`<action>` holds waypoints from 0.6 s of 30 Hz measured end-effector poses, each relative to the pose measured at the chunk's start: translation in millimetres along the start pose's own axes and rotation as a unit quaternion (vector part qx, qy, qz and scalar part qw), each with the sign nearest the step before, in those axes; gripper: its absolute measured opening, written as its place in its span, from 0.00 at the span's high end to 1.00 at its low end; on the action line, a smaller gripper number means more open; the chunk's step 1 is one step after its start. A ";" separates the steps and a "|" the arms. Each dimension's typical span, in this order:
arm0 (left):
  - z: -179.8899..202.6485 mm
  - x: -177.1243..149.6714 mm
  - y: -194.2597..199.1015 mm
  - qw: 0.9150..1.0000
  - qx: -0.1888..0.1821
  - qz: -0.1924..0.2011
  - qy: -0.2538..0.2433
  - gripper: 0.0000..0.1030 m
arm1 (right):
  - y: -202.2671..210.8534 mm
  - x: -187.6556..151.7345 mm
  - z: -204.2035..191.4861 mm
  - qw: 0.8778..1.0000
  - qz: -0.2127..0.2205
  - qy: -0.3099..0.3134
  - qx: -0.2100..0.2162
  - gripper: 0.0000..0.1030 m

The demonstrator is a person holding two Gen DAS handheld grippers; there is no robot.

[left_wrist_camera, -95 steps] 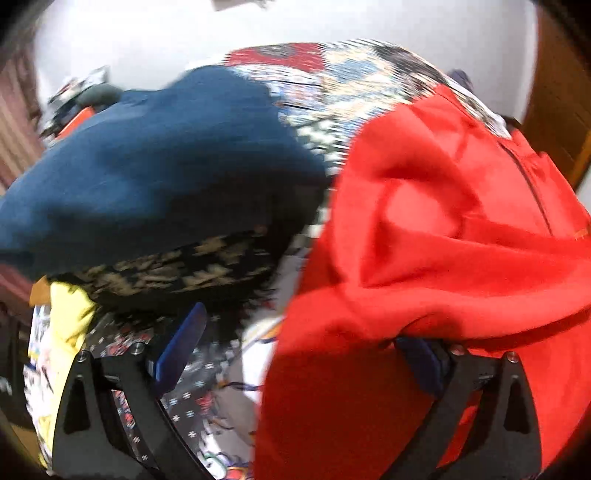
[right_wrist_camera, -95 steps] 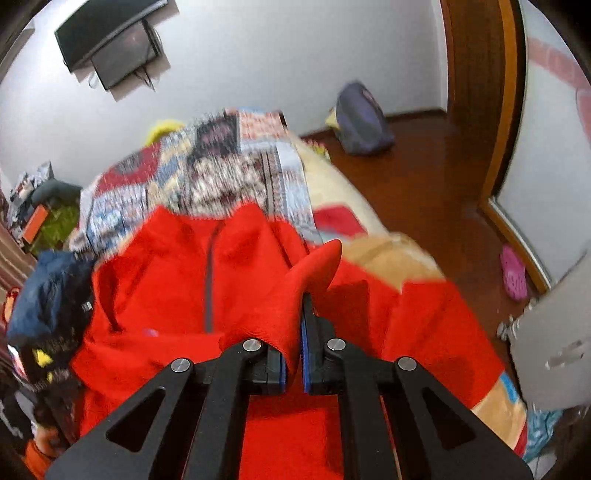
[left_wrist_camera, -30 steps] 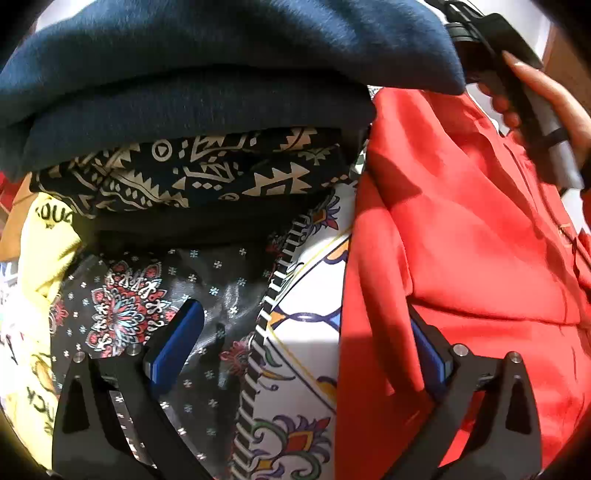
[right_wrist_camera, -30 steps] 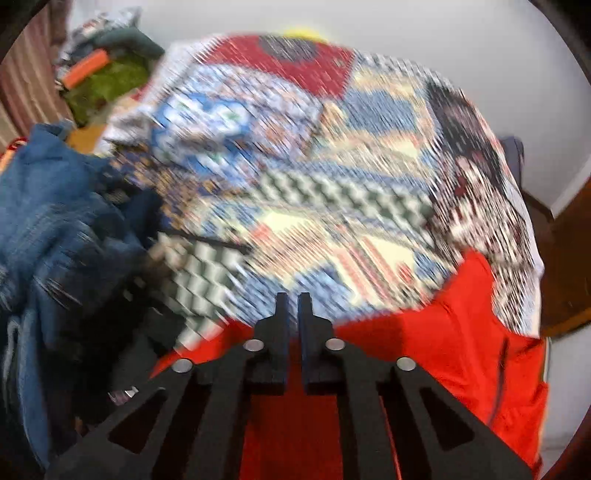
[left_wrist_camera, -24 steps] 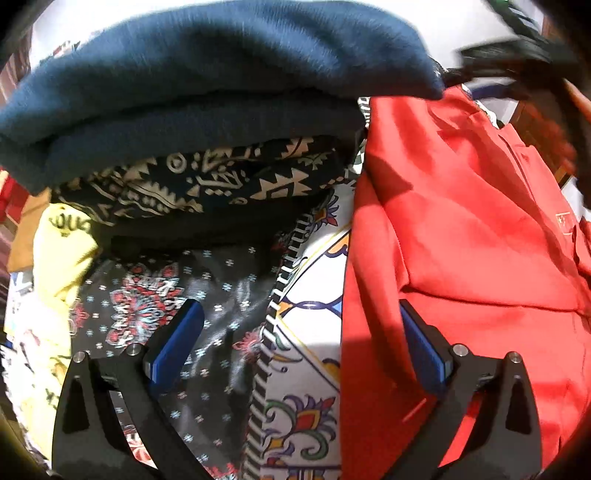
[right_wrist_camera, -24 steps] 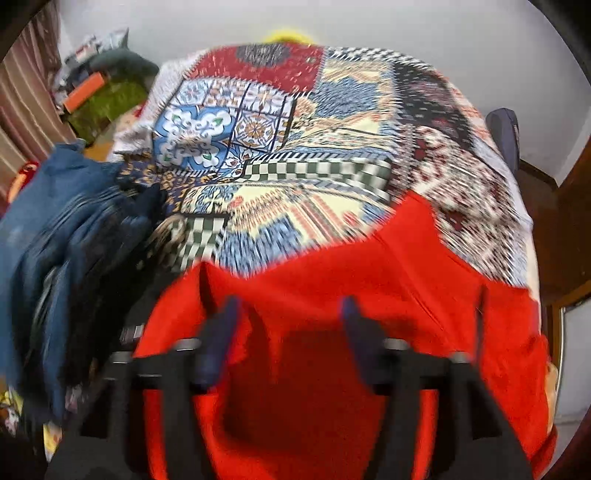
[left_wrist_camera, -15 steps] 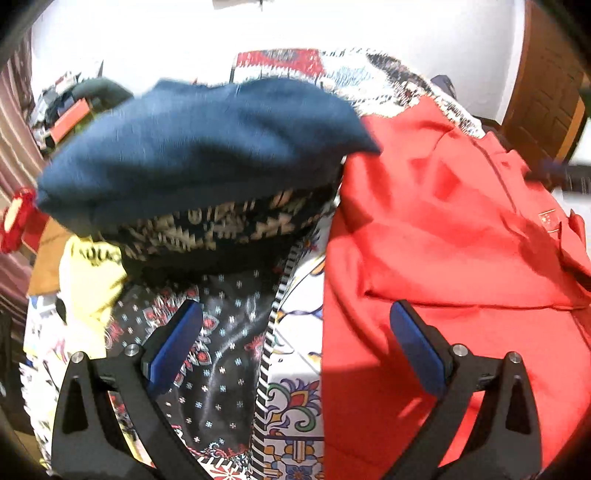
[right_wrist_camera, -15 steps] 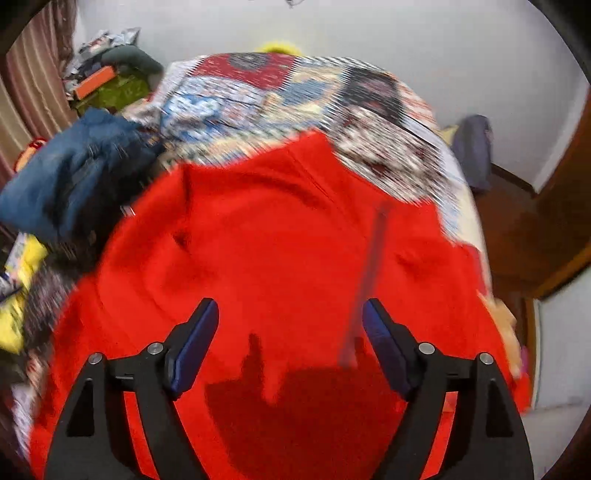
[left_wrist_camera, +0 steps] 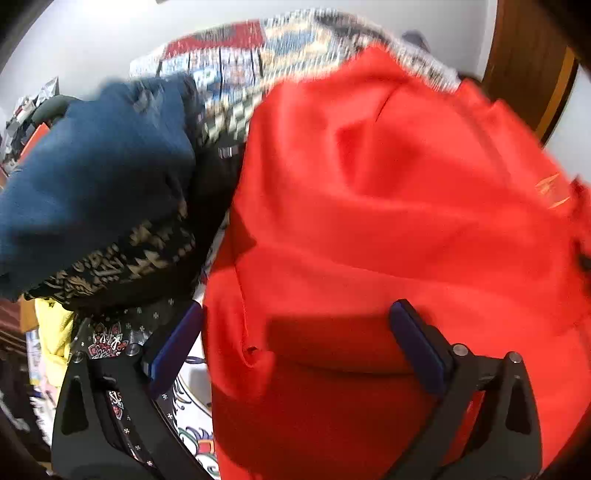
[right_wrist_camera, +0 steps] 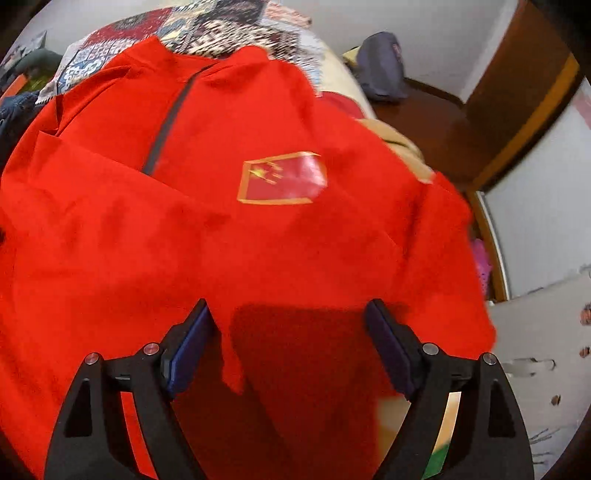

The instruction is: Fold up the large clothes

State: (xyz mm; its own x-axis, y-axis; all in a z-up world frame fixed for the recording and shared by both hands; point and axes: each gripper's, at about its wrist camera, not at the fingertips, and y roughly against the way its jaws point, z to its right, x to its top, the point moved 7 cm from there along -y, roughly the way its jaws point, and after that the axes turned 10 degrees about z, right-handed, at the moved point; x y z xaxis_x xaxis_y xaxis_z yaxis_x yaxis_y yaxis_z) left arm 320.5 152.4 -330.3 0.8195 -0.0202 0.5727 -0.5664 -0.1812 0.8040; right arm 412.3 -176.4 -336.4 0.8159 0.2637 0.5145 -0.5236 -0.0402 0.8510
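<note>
A large red jacket lies spread on the patterned bedspread; it has a dark zip and a gold-edged flag badge. In the left wrist view the red jacket fills the right side. My left gripper is open and empty, hovering over the jacket's left edge. My right gripper is open and empty, above the jacket's lower part. Both views are blurred by motion.
A pile of folded clothes with a dark blue garment on top sits left of the jacket. A grey bag lies on the wooden floor beyond the bed. A wooden door frame stands at right.
My right gripper opened, let go of the red fabric and swung back over the jacket. My left gripper moved right, from the clothes pile to over the jacket's edge.
</note>
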 end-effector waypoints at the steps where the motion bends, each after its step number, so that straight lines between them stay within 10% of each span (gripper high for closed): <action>1: -0.7 0.1 -1.1 1.000 -0.006 0.008 0.004 0.00 | 1.3 -3.0 6.8 1.000 0.001 -0.004 -0.010 0.22; 18: -48.8 -7.1 -0.1 0.997 0.076 0.009 0.033 0.00 | 33.0 -65.5 95.2 0.976 0.008 -0.215 -0.024 0.22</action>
State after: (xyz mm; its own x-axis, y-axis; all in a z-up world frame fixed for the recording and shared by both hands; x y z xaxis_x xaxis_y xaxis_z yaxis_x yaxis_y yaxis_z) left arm 310.5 200.6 -326.7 0.7990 0.0394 0.6000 -0.5569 -0.3276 0.7632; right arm 364.9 -286.7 -332.0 0.8295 -0.1668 0.5330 -0.5397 0.0061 0.8419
